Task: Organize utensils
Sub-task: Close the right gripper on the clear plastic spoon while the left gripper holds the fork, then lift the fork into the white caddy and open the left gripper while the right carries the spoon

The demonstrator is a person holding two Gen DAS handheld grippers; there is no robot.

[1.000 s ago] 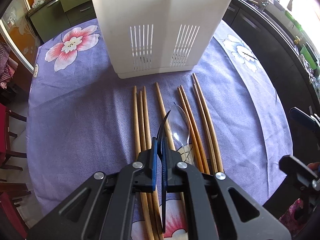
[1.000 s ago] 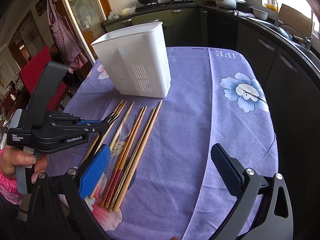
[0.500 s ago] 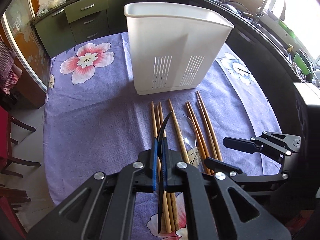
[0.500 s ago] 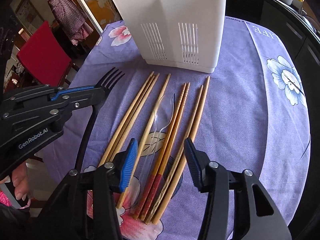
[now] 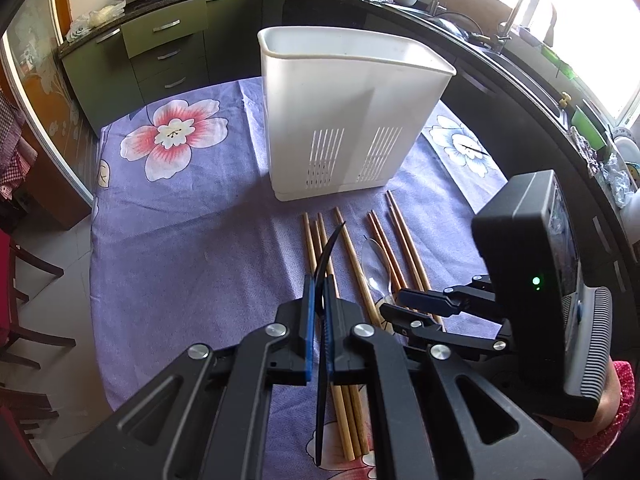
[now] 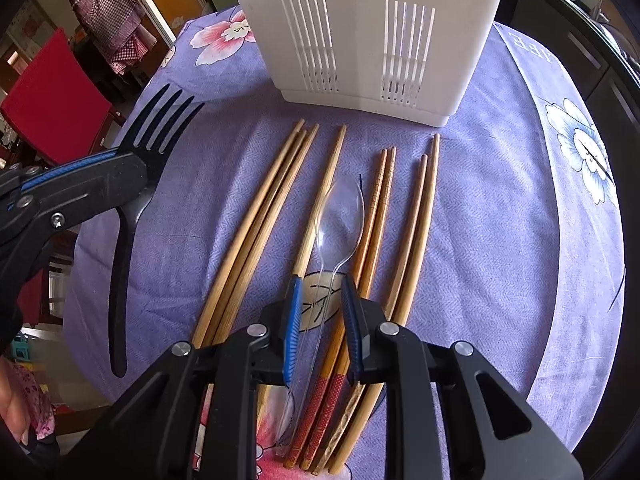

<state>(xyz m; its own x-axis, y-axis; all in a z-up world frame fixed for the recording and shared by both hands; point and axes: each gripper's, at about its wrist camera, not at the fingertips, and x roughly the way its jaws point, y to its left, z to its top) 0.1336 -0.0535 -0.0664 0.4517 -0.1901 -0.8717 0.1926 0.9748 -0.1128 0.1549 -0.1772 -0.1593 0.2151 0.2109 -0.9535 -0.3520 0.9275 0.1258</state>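
The right gripper [image 6: 320,320] is closing around the handle of one clear plastic spoon [image 6: 340,216], which lies between its blue pads; contact cannot be made out. The left gripper [image 5: 318,332] is clenched on one black fork [image 6: 136,184], lifted clear of the cloth. Eight wooden chopsticks [image 6: 256,224] lie side by side around the spoon on the purple floral tablecloth [image 6: 500,220]. Beyond their tips stands one white slotted utensil holder [image 5: 352,120].

Left gripper [image 5: 319,332] is clamped tight, tilted downward; right gripper [image 6: 320,328], pointing steeply down, is closing.
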